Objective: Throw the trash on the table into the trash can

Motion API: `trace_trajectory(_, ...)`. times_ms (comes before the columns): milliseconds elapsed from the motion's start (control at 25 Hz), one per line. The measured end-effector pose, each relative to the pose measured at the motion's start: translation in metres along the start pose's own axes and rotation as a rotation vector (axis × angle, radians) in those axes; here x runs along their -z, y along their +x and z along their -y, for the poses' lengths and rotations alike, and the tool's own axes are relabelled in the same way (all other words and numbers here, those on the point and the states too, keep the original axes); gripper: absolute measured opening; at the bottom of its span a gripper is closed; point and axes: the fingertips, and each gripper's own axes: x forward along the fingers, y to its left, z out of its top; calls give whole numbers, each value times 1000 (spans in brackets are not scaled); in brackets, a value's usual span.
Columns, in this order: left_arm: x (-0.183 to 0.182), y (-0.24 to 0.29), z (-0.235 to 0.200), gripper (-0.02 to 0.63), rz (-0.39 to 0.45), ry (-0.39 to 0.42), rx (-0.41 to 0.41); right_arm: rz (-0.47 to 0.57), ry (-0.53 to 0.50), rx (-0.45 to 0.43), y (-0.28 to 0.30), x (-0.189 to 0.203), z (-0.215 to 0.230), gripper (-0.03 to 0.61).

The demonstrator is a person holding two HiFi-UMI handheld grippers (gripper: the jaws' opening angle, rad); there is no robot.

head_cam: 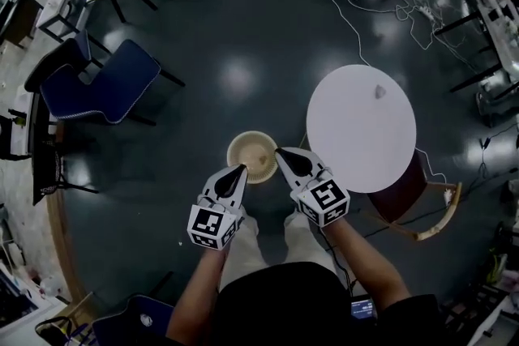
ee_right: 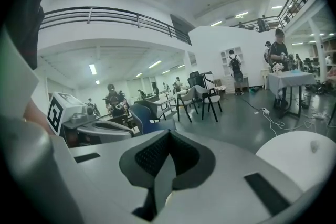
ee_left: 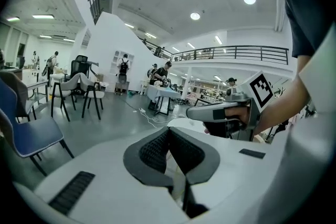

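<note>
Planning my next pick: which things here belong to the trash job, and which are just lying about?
Job: small trash piece; white table under it; trash can on the floor.
Lying about: blue chair; wooden chair.

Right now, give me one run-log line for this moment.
left gripper: shut, empty | right gripper: shut, empty | both above trash can | crumpled trash on white round table

No words or numbers are legible; square code markers (head_cam: pixel 328 198) sit behind left claw (head_cam: pixel 241 168) and right claw (head_cam: pixel 280 151)
</note>
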Motion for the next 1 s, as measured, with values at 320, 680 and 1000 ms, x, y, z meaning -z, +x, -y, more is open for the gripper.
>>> trace_trajectory(320, -68, 9, 53, 15, 72, 44, 55, 57, -8, 19, -45, -41, 16, 18)
trace_trajectory(680, -104, 32, 99, 15, 68, 209, 94, 89, -44, 42, -88, -70, 36, 18)
trace_trajectory(1000, -103, 74, 147, 15, 64, 177, 162, 78, -12, 175, -128, -46, 121, 18)
